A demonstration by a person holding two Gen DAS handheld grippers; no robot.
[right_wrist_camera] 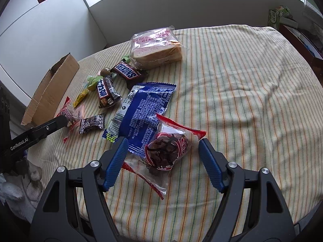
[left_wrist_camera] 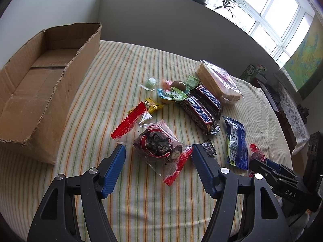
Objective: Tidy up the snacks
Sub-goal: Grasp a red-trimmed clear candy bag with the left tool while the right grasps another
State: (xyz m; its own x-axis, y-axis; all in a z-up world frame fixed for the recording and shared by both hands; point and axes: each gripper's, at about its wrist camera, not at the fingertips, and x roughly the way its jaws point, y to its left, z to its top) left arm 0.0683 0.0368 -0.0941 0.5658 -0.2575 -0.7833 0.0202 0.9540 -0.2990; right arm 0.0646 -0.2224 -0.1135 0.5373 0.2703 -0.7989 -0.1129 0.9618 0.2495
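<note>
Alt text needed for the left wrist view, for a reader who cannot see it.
The open left gripper straddles a clear, red-edged snack packet on a striped cloth. Beyond lie two Snickers bars, packaged bread and small candies; an empty cardboard box stands at left.

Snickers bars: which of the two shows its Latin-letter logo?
The Snickers bar nearer the bread; its white SNICKERS lettering faces up. The other bar, nearer the cardboard box, shows Chinese characters instead.
</note>
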